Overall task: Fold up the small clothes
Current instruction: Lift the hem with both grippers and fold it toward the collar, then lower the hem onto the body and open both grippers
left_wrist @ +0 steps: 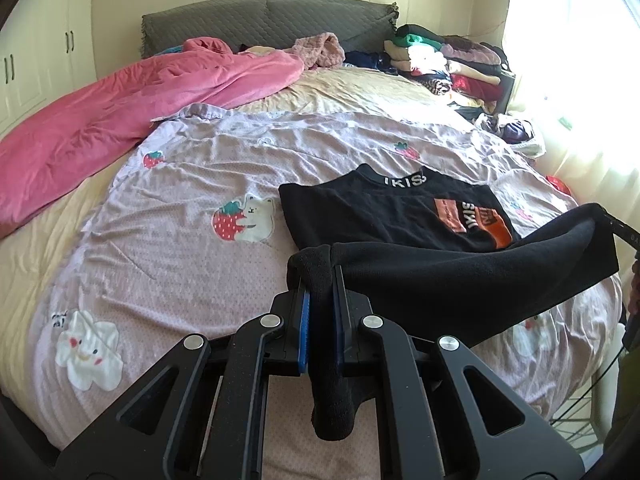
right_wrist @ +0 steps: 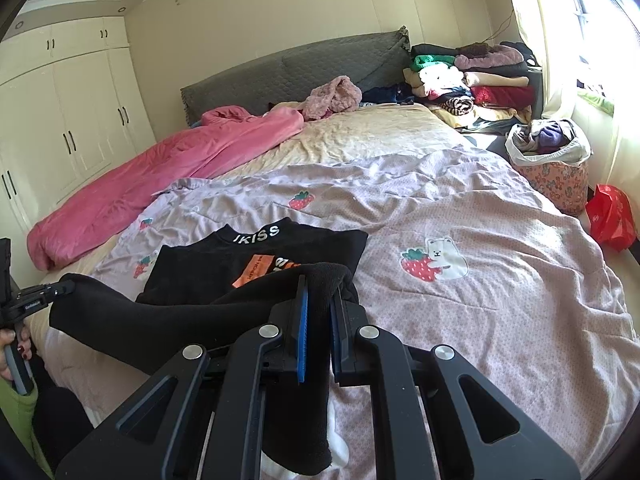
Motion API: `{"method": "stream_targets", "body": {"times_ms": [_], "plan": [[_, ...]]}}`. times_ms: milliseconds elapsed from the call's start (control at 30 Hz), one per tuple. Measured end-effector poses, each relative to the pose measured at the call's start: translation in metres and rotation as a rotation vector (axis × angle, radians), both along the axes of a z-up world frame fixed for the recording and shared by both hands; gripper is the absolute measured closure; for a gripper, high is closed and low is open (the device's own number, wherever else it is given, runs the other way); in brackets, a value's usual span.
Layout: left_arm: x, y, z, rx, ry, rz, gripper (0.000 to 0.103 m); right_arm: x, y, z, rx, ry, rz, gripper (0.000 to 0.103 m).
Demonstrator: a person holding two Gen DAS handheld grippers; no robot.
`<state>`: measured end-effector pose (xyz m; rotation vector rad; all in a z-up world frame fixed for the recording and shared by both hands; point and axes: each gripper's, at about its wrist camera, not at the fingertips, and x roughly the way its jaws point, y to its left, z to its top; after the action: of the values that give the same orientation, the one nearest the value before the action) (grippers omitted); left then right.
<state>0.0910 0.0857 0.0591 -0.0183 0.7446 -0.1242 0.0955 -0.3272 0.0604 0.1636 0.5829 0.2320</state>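
Black sweater (left_wrist: 384, 216) with "IKISS" collar and orange chest patch lies on the pink strawberry-print quilt (left_wrist: 192, 264) toward the foot edge of the bed (right_wrist: 372, 132), body flat, near hem lifted off the quilt; left tongs (left_wrist: 320, 276) clamped on one corner of the hem, black knit bunched between the blue pads (left_wrist: 305, 320) and hanging down below them; right tongs (right_wrist: 319, 300) clamped on the other corner, fabric draped down between the pads likewise; hem stretched between the two tongs, raised over the sweater's lower part; right-wrist view shows the left tongs at the far left with a hand (right_wrist: 8, 352) on the handle, green sleeve below; pink duvet (left_wrist: 120, 120) bunched along the bed's left side; grey headboard (left_wrist: 260, 20) at the head edge; stack of folded clothes (right_wrist: 480, 80) at the bed's head-right corner; floral laundry basket (right_wrist: 552, 168) and red bag (right_wrist: 612, 216) off the right edge by the window
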Motion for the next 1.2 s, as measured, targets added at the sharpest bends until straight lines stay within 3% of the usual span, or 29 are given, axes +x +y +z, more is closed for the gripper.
{"method": "stream_targets", "body": {"times_ms": [367,633,967,1200], "plan": [[0.036,-0.001,0.001,-0.009,-0.021,0.025,0.1,0.035,0.0,-0.007,-0.01,0.011,-0.031,0.095],[0.077,-0.004,-0.008,0.028,-0.024,0.061,0.1,0.078,0.002,-0.016,-0.038,0.028,-0.045,0.095],[0.131,-0.005,-0.049,-0.026,0.041,0.147,0.099,0.143,0.011,-0.062,-0.108,0.154,-0.09,0.095],[0.144,0.001,-0.074,-0.067,0.061,0.156,0.097,0.165,0.013,-0.092,-0.115,0.234,-0.099,0.091]]}}
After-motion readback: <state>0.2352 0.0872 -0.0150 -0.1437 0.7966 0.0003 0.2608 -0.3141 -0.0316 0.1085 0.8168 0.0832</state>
